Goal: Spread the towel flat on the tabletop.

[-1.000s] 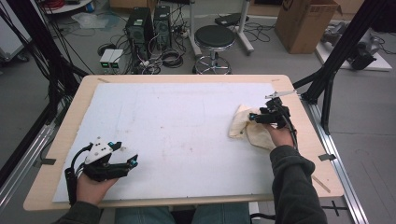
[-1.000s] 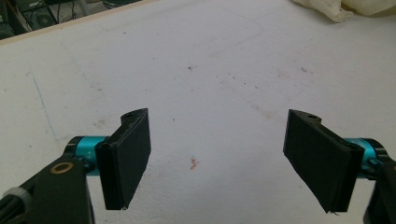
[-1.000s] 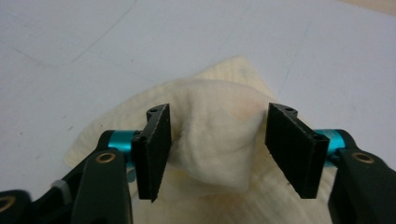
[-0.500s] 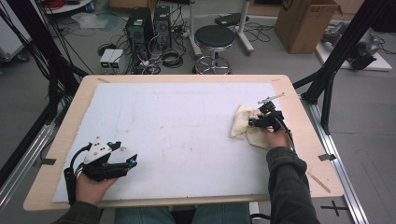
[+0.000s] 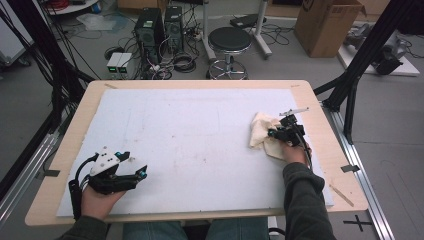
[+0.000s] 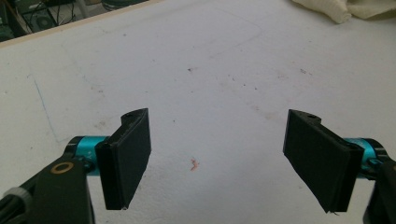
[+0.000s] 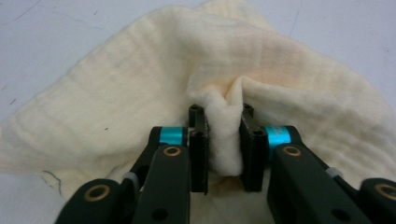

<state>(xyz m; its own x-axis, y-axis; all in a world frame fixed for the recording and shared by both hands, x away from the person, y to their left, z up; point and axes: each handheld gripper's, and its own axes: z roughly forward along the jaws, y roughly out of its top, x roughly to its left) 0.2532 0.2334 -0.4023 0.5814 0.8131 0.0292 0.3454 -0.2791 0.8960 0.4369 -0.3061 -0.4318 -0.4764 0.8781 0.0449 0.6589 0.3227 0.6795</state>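
From the high view, the cloth (image 5: 263, 134) lies crumpled on the right part of the white board (image 5: 190, 130), near the board's right edge, and the right gripper (image 5: 280, 134) is down on it, with the hand behind it over the cloth's near side. The left gripper (image 5: 131, 175) rests low at the board's near left corner, well apart from the cloth and taking no part in the work. In the left gripper view, its jaws stand wide apart with nothing between them, over bare board (image 6: 201, 84) marked with faint specks and a small reddish spot; a corner of the cloth (image 6: 345, 9) shows at the top right, far off. In the right gripper view, the right gripper (image 7: 224, 144) has just been closing its jaws, and a raised fold of the cloth (image 7: 140, 79) is pinched between the two pads, the fabric bunched up into a ridge there while the rest spreads flat around it on the board. So the grasp looks made or all but made: the cloth is caught but, by the look of it, not yet lifted or dragged. What remains, as I judge it, is the work itself, whether lifting, spreading, folding or wiping across the board.
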